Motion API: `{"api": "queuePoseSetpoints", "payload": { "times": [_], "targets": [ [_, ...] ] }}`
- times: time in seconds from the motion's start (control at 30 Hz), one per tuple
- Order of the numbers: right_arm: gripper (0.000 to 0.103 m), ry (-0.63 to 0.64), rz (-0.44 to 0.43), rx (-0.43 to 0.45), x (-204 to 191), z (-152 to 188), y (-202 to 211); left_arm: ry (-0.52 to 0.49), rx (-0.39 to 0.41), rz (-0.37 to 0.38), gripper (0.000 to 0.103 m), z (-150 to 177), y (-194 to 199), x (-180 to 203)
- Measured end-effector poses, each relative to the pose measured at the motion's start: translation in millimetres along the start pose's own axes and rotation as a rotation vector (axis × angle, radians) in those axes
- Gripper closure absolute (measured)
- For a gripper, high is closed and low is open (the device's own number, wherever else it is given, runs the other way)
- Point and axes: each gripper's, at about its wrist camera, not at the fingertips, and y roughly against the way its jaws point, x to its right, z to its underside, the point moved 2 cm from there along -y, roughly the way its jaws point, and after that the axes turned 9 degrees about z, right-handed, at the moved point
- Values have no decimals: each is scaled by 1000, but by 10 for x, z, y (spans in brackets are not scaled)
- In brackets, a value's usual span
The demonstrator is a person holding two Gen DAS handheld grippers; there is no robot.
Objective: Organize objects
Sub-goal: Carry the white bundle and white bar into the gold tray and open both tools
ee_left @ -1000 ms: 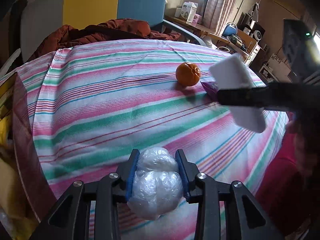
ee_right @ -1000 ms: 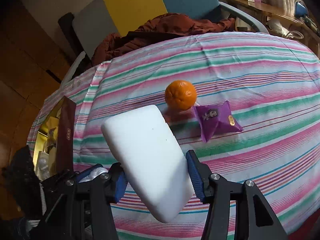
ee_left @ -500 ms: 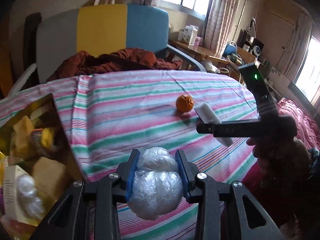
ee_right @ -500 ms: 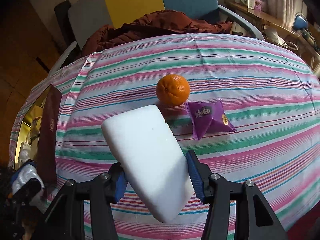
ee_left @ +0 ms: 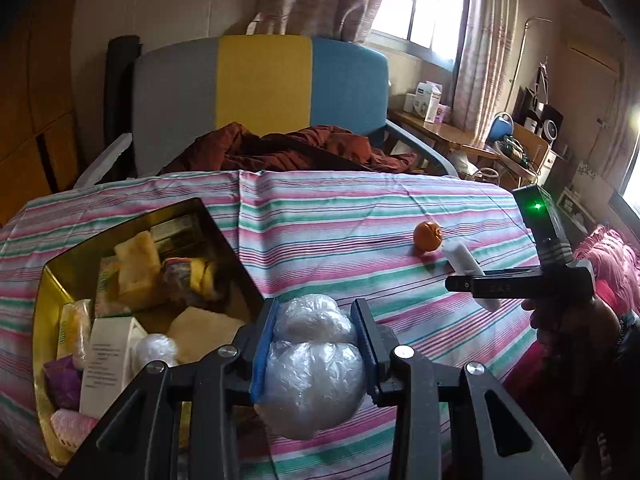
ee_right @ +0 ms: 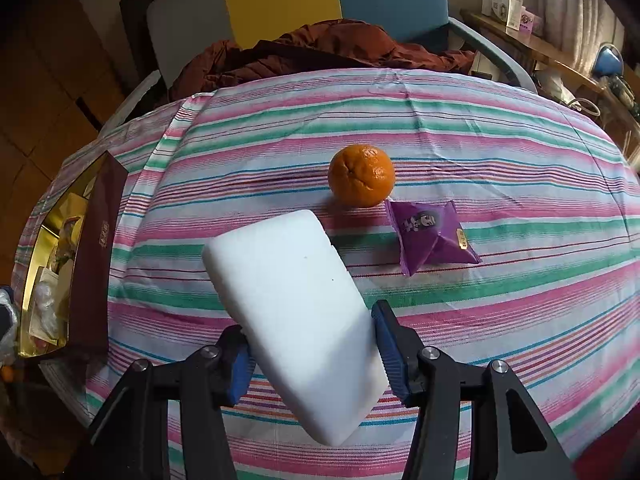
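Note:
My left gripper (ee_left: pixel 314 344) is shut on a clear plastic-wrapped bundle (ee_left: pixel 316 368), held above the table just right of the open gold tin (ee_left: pixel 52 276), which is full of packets and wrapped items. My right gripper (ee_right: pixel 314 350) is shut on a white foam block (ee_right: pixel 296 312) that tilts up to the left. Beyond it on the striped cloth lie an orange (ee_right: pixel 361 181) and a purple snack packet (ee_right: pixel 430 236), apart from the gripper. In the left wrist view the right gripper (ee_left: pixel 472 280) hangs at the right with the white block (ee_left: pixel 464 258), near the orange (ee_left: pixel 427 235).
The gold tin (ee_right: pixel 44 216) stands at the table's left edge in the right wrist view. A chair with a rust-brown garment (ee_left: pixel 280 148) sits behind the table (ee_left: pixel 340 208). A person's hand (ee_left: pixel 572 320) holds the right gripper. Shelves with clutter fill the far right.
My left gripper has pulled back and risen with the bundle, bringing the gold tin into view at the left. The right gripper has backed off slightly with the white block.

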Motion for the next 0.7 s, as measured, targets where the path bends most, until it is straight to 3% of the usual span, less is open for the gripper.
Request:
{"api": "queuePoseSetpoints", "payload": {
  "times": [0.43,0.7],
  "targets": [
    [49,69,-3,3,-202,-1,112,111,54,-33,66,95,437,-553],
    [49,189,-126,97,-958,-102,530,271,162,-150,66,164,1021,-1361]
  ]
}}
